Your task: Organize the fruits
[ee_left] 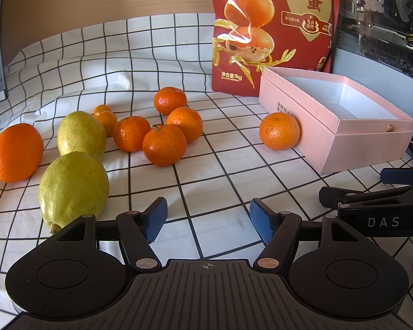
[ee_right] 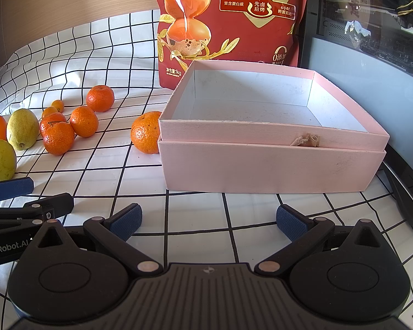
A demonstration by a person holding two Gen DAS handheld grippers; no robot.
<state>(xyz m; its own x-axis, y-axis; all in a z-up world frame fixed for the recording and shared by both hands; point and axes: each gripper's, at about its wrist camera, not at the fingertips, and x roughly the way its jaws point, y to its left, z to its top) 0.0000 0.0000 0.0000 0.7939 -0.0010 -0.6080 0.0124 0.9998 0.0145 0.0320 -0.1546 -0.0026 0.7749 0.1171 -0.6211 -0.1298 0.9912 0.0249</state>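
Both tools hang low over the desk's checked cloth [ee_left: 206,181], side by side; the left tool [ee_left: 208,221] and the right tool [ee_right: 208,223] are spread wide, gripping nothing. Two green pears [ee_left: 73,189] lie just left of the left tool, with an orange [ee_left: 16,152] and several tangerines [ee_left: 164,145] beyond. One tangerine [ee_right: 146,132] touches the pink box [ee_right: 272,165], whose inside holds no fruit. Behind it stands a red bag [ee_right: 234,22].
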